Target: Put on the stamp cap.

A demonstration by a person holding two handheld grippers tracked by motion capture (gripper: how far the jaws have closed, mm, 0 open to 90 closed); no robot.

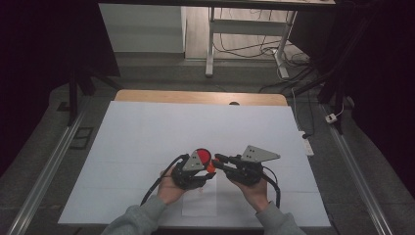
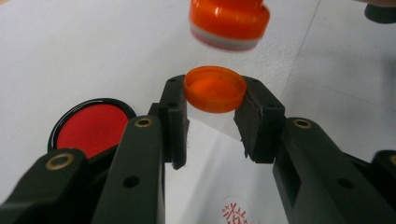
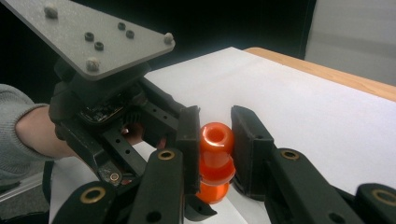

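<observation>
My left gripper is shut on a small orange cap, which lies open side up between its pads. Just above the cap hangs the orange stamp body, its pale base facing down. My right gripper is shut on that stamp, clamped around its waisted handle. In the high view both grippers meet near the table's front middle, the left gripper touching noses with the right gripper at the orange stamp. A round red ink pad lies on the table beside the left jaws.
A white sheet covers the table, with the wooden edge showing at the back. A small slip of paper lies at the front, and a red stamp imprint marks it under the left gripper.
</observation>
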